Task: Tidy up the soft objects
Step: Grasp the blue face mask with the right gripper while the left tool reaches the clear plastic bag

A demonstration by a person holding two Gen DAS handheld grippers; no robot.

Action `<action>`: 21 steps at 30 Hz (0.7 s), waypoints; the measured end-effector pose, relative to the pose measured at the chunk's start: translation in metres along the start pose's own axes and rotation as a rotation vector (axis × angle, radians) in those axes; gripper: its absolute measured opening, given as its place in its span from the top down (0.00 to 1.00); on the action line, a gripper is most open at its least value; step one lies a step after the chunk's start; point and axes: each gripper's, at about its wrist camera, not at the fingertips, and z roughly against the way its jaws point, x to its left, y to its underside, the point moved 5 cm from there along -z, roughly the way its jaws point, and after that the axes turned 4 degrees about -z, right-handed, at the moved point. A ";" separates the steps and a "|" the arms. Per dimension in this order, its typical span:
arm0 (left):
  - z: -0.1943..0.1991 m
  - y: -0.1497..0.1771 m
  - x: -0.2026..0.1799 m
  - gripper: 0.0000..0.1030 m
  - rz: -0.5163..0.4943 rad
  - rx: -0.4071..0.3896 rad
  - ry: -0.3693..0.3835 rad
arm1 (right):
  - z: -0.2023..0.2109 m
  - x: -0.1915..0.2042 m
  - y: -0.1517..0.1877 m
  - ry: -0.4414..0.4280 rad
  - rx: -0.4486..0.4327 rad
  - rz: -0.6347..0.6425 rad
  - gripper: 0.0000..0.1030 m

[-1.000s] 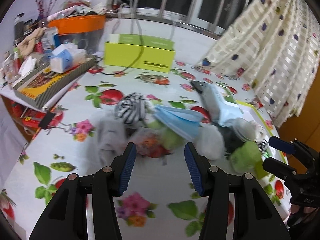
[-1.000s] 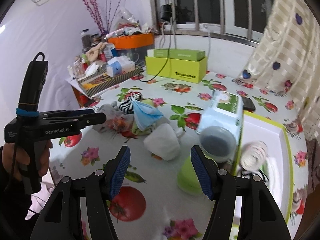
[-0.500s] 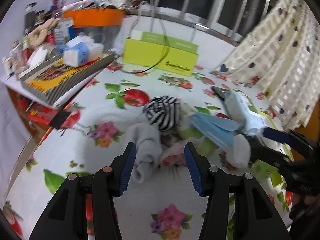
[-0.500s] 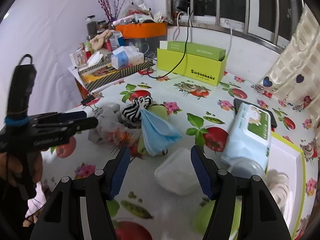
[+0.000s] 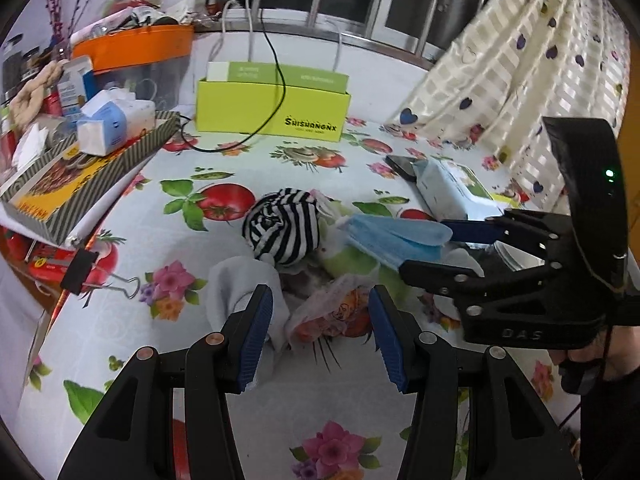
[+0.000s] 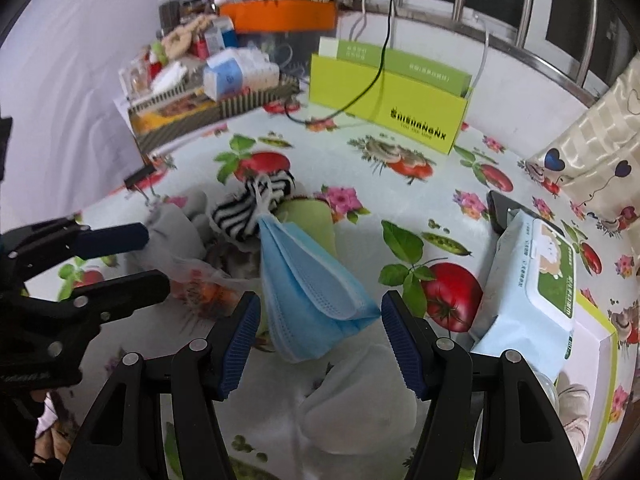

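A heap of soft things lies on the flowered tablecloth: a striped black-and-white sock [image 5: 285, 227] [image 6: 250, 205], a grey sock [image 5: 245, 285], a blue face mask [image 5: 394, 237] [image 6: 310, 285], a green cloth [image 6: 310, 222] and a crumpled printed bag [image 5: 334, 312] [image 6: 204, 285]. My left gripper [image 5: 320, 334] is open, its jaws on either side of the printed bag. My right gripper [image 6: 320, 342] is open, its jaws on either side of the blue mask, above a white cloth [image 6: 356, 400]. The right gripper also shows in the left wrist view [image 5: 436, 252].
A wet-wipes pack [image 6: 532, 284] leans on a white tray with a yellow-green rim [image 6: 604, 360] at the right, a phone [image 6: 498, 210] behind it. A lime box [image 5: 272, 106] stands at the back, a cluttered striped box [image 5: 80, 176] at the left, a binder clip [image 5: 80, 272] near the table edge.
Both grippers moved in toward the heap. The right gripper swung left from the wipes pack and tray until the blue mask lay between its jaws; the left now straddles the printed bag.
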 end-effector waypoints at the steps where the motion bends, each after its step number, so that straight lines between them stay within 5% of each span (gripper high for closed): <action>1: -0.002 0.000 0.000 0.50 -0.005 0.002 0.005 | -0.002 0.000 0.000 0.001 0.004 -0.001 0.45; 3: -0.006 -0.001 -0.002 0.50 -0.021 0.012 0.018 | -0.003 0.000 0.001 -0.007 0.008 -0.002 0.65; 8: -0.017 -0.004 -0.008 0.50 -0.072 0.032 0.025 | 0.007 -0.001 0.003 -0.018 -0.017 -0.009 0.81; 21: -0.050 0.005 -0.023 0.50 -0.146 0.108 -0.001 | 0.044 -0.012 0.009 -0.048 -0.101 -0.060 0.83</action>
